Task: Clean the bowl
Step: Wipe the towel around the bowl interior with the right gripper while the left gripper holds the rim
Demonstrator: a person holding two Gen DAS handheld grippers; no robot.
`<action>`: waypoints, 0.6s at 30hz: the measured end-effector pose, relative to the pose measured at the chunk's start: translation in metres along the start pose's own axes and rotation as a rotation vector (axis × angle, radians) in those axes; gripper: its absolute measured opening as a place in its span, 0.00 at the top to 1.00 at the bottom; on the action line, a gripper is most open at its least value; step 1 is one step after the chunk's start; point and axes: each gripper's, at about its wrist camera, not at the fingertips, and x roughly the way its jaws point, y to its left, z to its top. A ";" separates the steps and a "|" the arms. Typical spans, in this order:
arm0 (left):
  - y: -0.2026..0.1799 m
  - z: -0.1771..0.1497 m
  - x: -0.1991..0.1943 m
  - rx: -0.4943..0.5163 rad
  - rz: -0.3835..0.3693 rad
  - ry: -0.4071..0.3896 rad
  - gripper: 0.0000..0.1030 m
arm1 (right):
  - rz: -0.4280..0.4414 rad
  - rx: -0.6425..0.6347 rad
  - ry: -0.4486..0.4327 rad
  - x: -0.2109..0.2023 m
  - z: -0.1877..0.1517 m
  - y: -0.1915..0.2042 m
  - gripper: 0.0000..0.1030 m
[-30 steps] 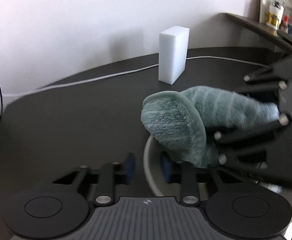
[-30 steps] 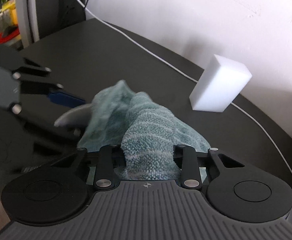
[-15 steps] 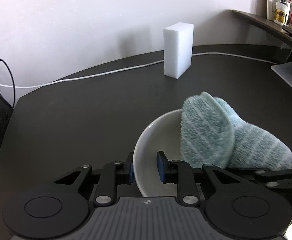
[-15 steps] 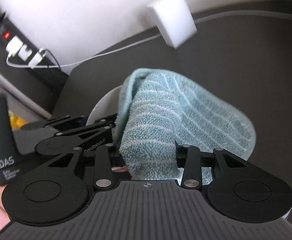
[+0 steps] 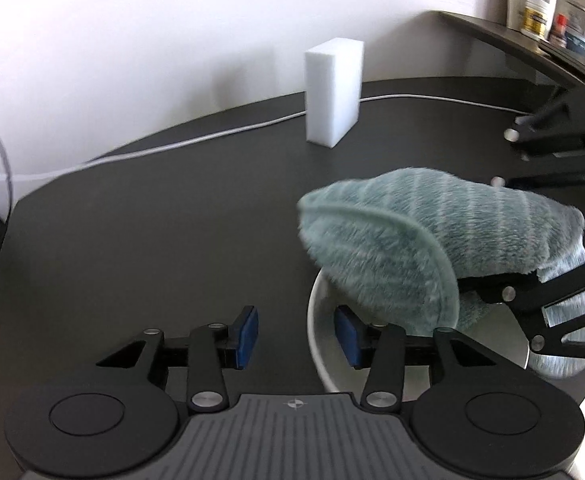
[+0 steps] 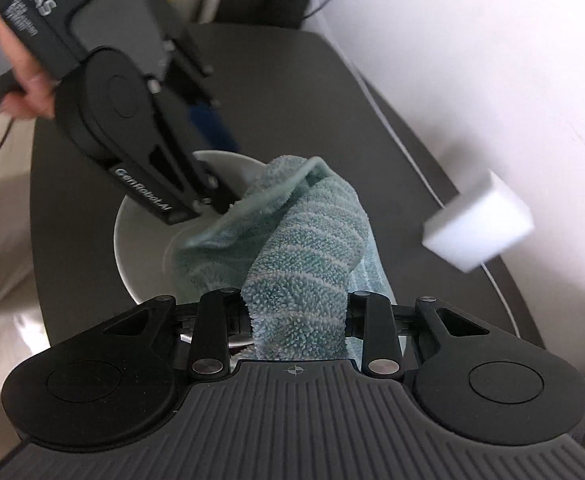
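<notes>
A white bowl sits on the dark table. My left gripper straddles its near rim, one blue pad inside and one outside. The jaws are opening, and a gap shows on both sides of the rim. My right gripper is closing on a folded teal striped cloth, which fills the space between its fingers. The cloth's free end hangs into the bowl. In the right wrist view the left gripper reaches in from the upper left, held by a hand.
A white foam block stands upright behind the bowl, near the wall. A white cable runs along the table's back edge. At the far right, a shelf carries small bottles. The table's edge lies just left of the bowl.
The left jaws were pinched on the bowl's rim and now stand apart from it. The right gripper has swung round with the cloth, which now arches higher over the bowl.
</notes>
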 end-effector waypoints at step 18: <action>-0.004 -0.001 0.000 -0.073 0.017 -0.003 0.78 | 0.064 1.231 -0.101 -0.019 -0.064 0.002 0.59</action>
